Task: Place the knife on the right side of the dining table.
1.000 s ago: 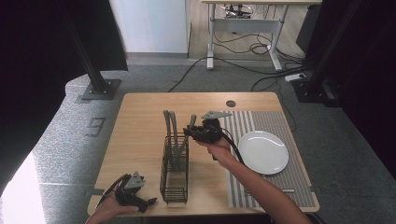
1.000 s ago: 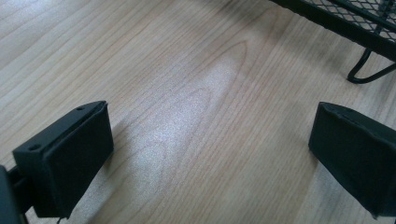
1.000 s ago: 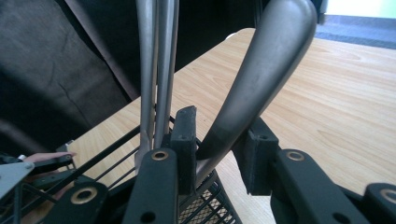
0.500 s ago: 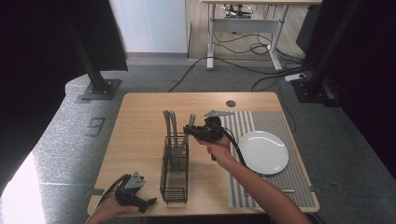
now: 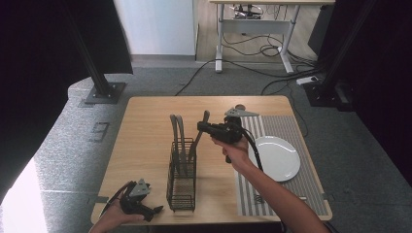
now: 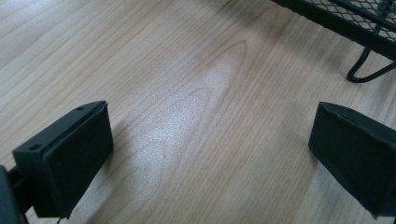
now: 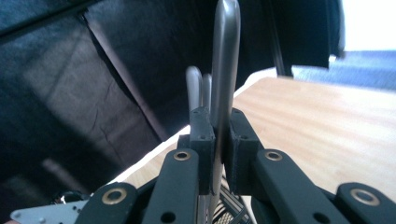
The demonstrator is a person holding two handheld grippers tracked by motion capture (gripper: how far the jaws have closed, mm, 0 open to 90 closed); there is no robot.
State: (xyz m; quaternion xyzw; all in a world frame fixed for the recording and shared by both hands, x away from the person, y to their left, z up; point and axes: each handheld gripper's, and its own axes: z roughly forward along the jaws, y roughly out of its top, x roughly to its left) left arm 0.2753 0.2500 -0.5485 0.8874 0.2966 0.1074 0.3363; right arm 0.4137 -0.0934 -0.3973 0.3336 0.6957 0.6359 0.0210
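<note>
Right gripper view looks along the right tool (image 7: 219, 154), whose jaws have just been closing and now sit clamped on the flat metal handle (image 7: 225, 70) of one utensil. That handle runs upright between the pads, its rounded end topmost; its working end is hidden below the jaws, so I cannot tell whether it is a fork, knife or spoon. Behind it, two more handles (image 7: 198, 88) stand blurred and half covered.

From the high view, the count is three utensils in all: two handles (image 5: 177, 127) rising side by side from the wire caddy (image 5: 182, 191), and the gripped one (image 5: 199, 136) leaning from the caddy up toward the right tool (image 5: 203, 127), its long axis tilted with the top end nearest the far edge of the worktop (image 5: 145, 126). Its lower part is lost among the mesh. One white plate (image 5: 277, 158) lies on one striped mat (image 5: 301, 189), to the right of the caddy; the forearm covers part of the mat.

Near the front left corner, the left tool (image 5: 145, 208) rests low over the worktop just beside the caddy. Left gripper view shows its jaws standing wide apart with bare wood between them, and only a corner and one bent foot (image 6: 369, 70) of the caddy, cut off by the frame's top edge.
</note>
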